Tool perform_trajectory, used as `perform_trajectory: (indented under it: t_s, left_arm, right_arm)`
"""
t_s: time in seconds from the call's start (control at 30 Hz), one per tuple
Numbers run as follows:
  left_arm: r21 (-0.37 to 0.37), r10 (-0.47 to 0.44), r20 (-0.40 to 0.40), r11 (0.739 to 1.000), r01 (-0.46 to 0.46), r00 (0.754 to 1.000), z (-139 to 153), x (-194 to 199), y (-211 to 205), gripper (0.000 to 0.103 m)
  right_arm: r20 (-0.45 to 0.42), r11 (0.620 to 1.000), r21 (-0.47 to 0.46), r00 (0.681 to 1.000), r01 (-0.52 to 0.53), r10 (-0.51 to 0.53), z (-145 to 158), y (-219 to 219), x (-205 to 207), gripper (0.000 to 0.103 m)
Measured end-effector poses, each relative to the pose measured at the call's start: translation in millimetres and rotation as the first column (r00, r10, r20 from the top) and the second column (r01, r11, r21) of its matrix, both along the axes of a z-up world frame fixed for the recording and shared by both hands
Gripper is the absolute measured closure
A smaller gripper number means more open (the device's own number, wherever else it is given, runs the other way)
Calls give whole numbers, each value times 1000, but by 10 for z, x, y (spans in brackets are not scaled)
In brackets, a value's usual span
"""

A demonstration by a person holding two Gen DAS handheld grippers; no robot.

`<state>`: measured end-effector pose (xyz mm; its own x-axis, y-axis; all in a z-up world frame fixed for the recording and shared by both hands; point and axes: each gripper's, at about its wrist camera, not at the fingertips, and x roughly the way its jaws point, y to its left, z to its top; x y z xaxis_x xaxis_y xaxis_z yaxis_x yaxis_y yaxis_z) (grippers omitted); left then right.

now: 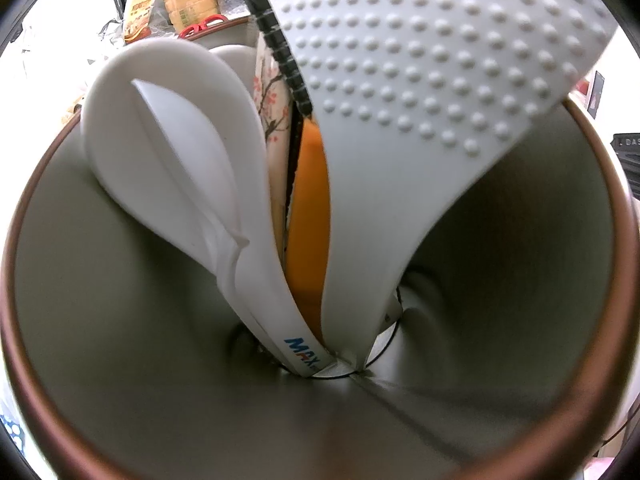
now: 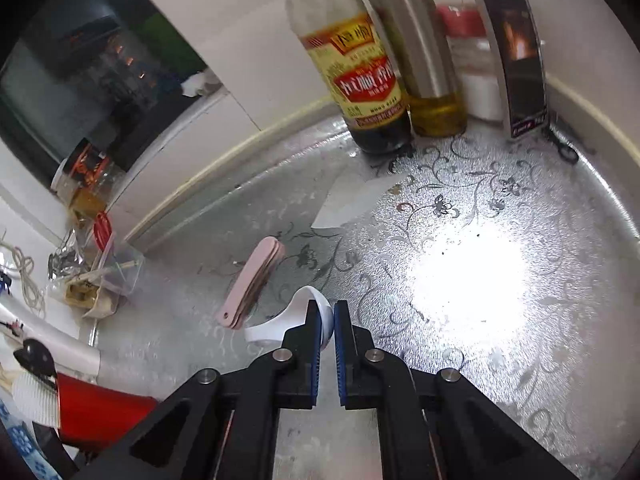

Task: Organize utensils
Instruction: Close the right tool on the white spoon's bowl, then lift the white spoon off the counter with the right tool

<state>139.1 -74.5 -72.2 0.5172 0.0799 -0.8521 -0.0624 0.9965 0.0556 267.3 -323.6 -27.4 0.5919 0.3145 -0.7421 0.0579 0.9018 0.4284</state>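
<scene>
My right fingers [image 2: 327,320] are pinched almost shut on a white ceramic spoon [image 2: 282,322] — its bowl end sits between the blue pads and the rest pokes out left, just over the silvery counter [image 2: 500,208]. A pink folded tool [image 2: 252,282] lies just beside it. Left view stares down into the utensil holder [image 1: 120,340], white scoops [image 1: 172,152] standing inside — can't tell what my left fingers are doing.
</scene>
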Motion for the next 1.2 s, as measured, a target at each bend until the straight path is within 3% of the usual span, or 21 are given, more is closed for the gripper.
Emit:
perform_trajectory:
  t_s: [0.67, 1.2]
  left_arm:
    - [-22, -29, 1, 999, 29, 1000, -120, -57, 182, 15]
    - [-34, -42, -19, 999, 41, 999, -257, -155, 356, 15]
  right_arm:
    - [125, 991, -52, 984, -125, 131, 581, 548, -654, 96]
    - [242, 946, -167, 918, -279, 314, 1189, 1141, -952, 96]
